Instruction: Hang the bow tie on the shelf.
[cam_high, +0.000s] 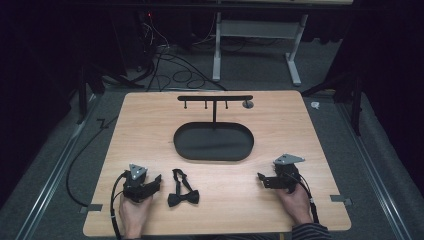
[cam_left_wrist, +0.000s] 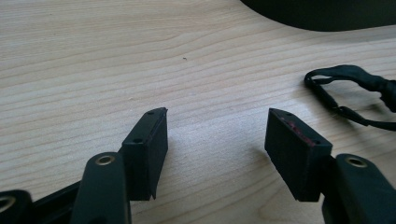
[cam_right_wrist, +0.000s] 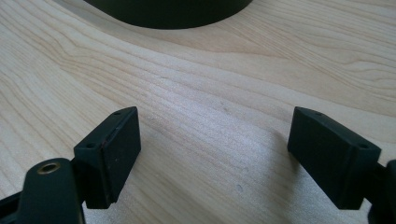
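Both pairs of jaws are held wide with nothing between them: those of the right gripper over bare wood, those of the left gripper likewise. Ahead of both, the table carries a dark oval tray with a hook stand rising from it, probably meant for hanging. Just right of the left jaws lies a black bow tie, its strap running away from them toward the tray, within easy reach.
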